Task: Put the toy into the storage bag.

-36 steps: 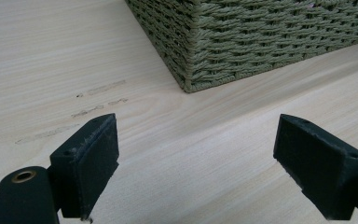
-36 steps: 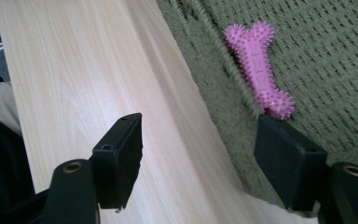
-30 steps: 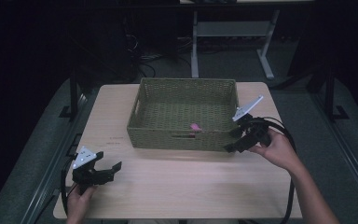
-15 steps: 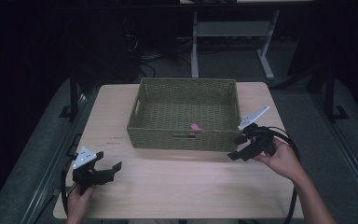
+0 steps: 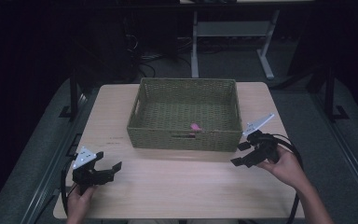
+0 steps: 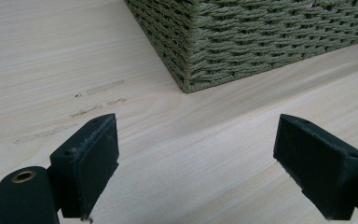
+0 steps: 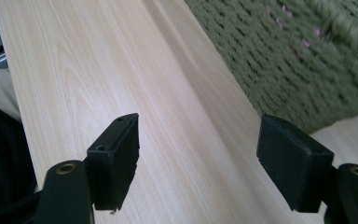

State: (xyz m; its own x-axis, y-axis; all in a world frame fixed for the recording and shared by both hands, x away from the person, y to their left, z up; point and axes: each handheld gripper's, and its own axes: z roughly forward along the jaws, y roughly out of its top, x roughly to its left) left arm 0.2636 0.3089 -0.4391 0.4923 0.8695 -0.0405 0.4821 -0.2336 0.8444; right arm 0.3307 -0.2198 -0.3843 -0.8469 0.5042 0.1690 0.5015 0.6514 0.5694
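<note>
A: From the left: the left gripper (image 5: 103, 169) sits low over the near-left corner of the table (image 5: 177, 191), jaws spread wide with nothing between them. In the left gripper view its pads (image 6: 89, 163) frame bare wood, and the basket's near corner lies just ahead.

B: And the middle?

A: The woven green basket (image 5: 185, 140) stands on the far half of the table. A small pink object (image 5: 195, 126) lies inside on the floor of the basket, close against the near wall, right of the handle slot (image 5: 182, 136).

B: So the pink thing is already in. What about the right side?

A: The right gripper (image 5: 241, 153) is outside the basket, beside its near-right corner and low over the table. Its jaws have just been opening and stand wide, with nothing between them; the right gripper view shows plain wood between the pads (image 7: 115, 158) and the basket wall off to the side.

B: Which step would that be?

A: It looks like the drop is done and the right hand (image 5: 286, 165) is clear of the basket. Judging by that, the next move asks for little more than settling both grippers on the table, or reaching for another item if one comes.

B: Room to move?

A: Plenty. The near half of the table is open between the two grippers. The right hand is close to the table's right edge, and the basket wall is near its jaws, so any swing inward should stay below or clear of the rim.
</note>
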